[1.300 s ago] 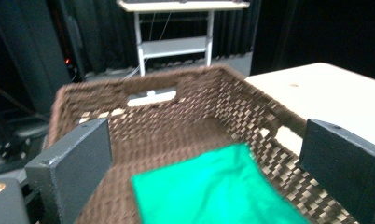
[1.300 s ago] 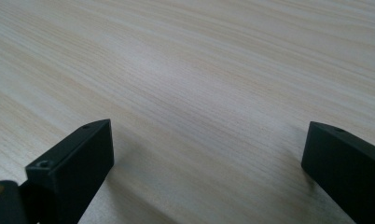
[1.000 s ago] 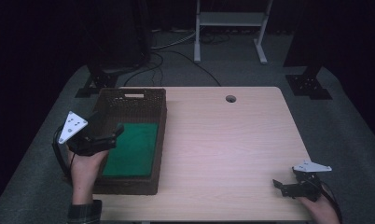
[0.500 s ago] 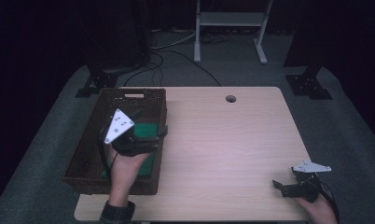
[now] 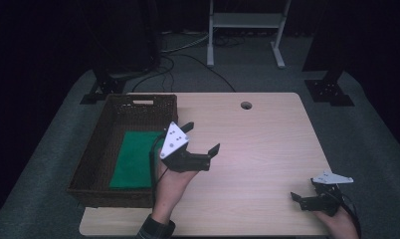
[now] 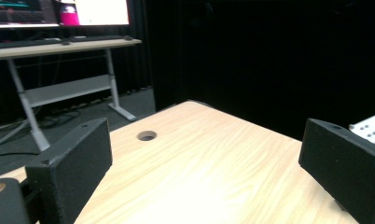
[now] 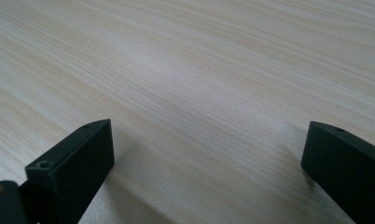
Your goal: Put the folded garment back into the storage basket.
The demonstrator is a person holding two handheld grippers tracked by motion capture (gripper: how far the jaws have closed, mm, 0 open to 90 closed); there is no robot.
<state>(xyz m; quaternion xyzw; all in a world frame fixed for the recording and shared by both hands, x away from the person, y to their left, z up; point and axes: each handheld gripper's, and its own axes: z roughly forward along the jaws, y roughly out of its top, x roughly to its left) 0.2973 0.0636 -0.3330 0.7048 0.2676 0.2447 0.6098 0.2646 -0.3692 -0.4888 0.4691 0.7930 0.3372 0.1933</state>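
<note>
My left gripper (image 5: 204, 138) has moved out of the basket (image 5: 93, 164) in the last second: it was over the basket's left side, then over the green cloth (image 5: 133, 158), and it now hangs above the bare bench (image 5: 267, 149) just right of the basket's rim. Its jaws are spread wide with nothing between them; the left gripper view looks across the bench toward the cable hole (image 6: 146, 136). The cloth lies flat on the basket floor, toward the right wall, untouched and apart from both grippers. I judge that the cloth is placed or left in the basket and that my left arm is withdrawing toward a rest position. My right gripper (image 5: 307, 198) has not shifted; it rests low at the bench's near right corner, jaws released, with only wood grain between them in the right gripper view.
</note>
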